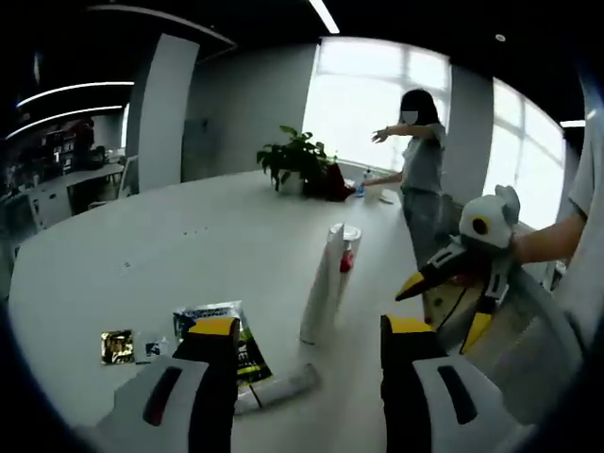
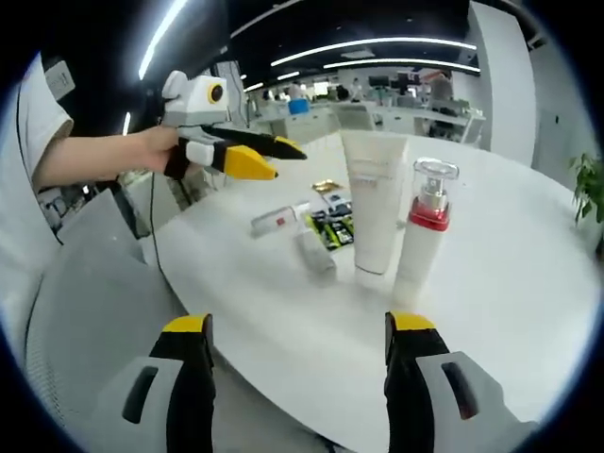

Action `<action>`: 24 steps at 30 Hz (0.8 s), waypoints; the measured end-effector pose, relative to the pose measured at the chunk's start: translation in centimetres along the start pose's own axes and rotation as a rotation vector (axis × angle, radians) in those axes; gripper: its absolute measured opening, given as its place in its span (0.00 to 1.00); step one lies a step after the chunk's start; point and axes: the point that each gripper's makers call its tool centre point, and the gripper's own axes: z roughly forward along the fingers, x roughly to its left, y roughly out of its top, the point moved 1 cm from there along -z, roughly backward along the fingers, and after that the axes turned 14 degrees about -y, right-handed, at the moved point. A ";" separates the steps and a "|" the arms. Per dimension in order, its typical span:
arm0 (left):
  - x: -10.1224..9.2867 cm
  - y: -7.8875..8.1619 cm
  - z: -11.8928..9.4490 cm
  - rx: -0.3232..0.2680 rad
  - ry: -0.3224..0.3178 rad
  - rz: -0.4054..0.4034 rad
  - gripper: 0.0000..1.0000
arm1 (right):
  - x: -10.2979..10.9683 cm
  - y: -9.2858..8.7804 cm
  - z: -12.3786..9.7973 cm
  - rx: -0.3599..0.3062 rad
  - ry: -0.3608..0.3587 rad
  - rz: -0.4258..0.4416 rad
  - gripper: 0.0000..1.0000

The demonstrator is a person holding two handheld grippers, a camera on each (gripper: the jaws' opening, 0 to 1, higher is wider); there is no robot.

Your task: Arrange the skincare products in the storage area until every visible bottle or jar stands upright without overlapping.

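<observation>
On the white table [image 1: 142, 255] a tall white tube [image 1: 319, 288] stands upright, with a clear-capped pump bottle with a red collar [image 1: 348, 247] standing right behind it. A smaller white tube [image 1: 279, 387] lies flat near the table edge. My left gripper [image 1: 310, 330] is open above that edge, with nothing between its jaws. In the right gripper view the tall tube [image 2: 376, 203] and the pump bottle [image 2: 422, 236] stand side by side. The lying tube [image 2: 316, 253] and a small white red-labelled item [image 2: 274, 222] rest beside them. My right gripper [image 2: 299, 326] is open and holds nothing.
Flat sachets lie by the tubes: a green-black one [image 1: 209, 319] and a gold one [image 1: 117, 346]. A potted plant [image 1: 297, 159] and a person [image 1: 422, 156] are at the table's far side. A grey chair [image 2: 85, 274] stands by the near edge.
</observation>
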 end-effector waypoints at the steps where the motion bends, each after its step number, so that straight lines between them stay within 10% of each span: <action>1: 0.0 -0.3 -0.7 -0.003 0.013 -0.006 0.61 | -0.1 -0.1 0.0 0.002 0.001 -0.004 0.73; 24: -2.5 -6.2 -10.4 -0.031 0.259 -0.154 0.81 | 0.6 -0.4 0.1 0.020 0.027 -0.054 0.74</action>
